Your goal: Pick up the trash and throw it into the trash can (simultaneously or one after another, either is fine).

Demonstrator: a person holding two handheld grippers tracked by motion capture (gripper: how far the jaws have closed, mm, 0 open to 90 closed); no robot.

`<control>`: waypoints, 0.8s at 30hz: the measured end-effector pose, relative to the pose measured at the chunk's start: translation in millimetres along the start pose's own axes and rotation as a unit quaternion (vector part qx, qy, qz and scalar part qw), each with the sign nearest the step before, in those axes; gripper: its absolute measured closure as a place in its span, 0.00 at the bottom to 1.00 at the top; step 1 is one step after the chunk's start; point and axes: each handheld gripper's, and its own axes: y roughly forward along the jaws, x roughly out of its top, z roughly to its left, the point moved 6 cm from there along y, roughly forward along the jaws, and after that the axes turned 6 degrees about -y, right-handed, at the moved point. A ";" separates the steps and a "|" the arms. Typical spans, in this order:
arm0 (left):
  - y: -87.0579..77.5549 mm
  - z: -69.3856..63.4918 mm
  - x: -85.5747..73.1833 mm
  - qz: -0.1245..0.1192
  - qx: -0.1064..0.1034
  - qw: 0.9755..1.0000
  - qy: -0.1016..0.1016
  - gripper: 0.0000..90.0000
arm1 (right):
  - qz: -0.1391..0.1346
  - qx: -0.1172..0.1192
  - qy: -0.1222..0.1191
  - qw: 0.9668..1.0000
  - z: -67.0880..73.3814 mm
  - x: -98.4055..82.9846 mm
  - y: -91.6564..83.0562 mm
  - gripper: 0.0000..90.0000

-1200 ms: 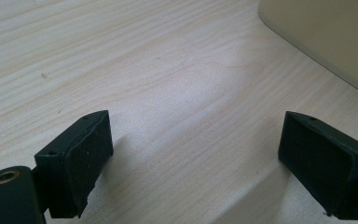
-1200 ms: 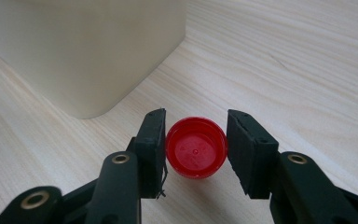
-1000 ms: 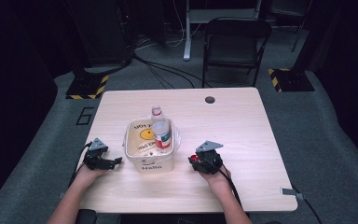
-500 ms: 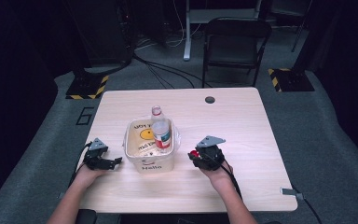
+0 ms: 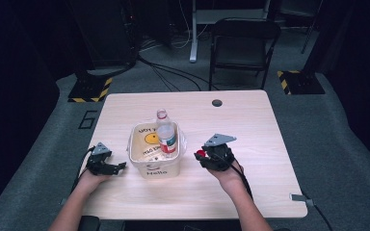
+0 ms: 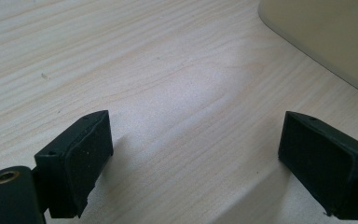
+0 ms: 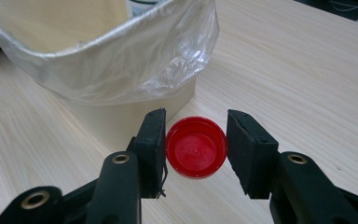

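A pale wooden table [image 5: 270, 144] with a small round cable hole [image 5: 217, 102] near its far edge stands on grey carpet in a dark room. Beyond the table are a black folding chair [image 5: 243, 45], cables on the floor and two yellow-and-black striped bases, one at far left [image 5: 90, 90] and one at far right [image 5: 299, 82].

At the table's middle sits a cream bin [image 5: 155, 154] lined with a clear plastic bag. An uncapped clear bottle [image 5: 166, 134] with a red and blue label stands upright inside it.

Left of the bin, the left gripper [image 5: 110, 166] lies low on the table, its jaws spread apart with bare wood between them; the bin's wall shows just beyond it in the left gripper view.

Right of the bin, the right gripper [image 7: 195, 147] is clamped on a red bottle cap [image 7: 196, 147], held near the bin's right wall.

Compared with a second ago, the right gripper and cap have risen above the table, while the left gripper has kept its place.
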 end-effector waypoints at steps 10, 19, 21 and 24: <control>-0.1 0.0 0.0 0.001 -0.001 1.000 0.000 0.11 | -0.011 0.003 -0.015 1.000 4.0 22.4 -17.9 0.64; -0.4 0.1 -0.1 0.002 -0.002 1.000 0.000 0.11 | -0.012 0.012 -0.038 0.999 12.9 43.2 -28.9 0.64; -0.4 0.1 -0.1 0.002 -0.002 1.000 0.000 0.11 | -0.010 0.012 -0.042 0.999 14.9 47.5 -30.9 0.64; -0.4 0.1 -0.1 0.003 -0.002 1.000 0.000 0.11 | -0.015 0.016 -0.045 0.999 16.9 55.4 -34.2 0.64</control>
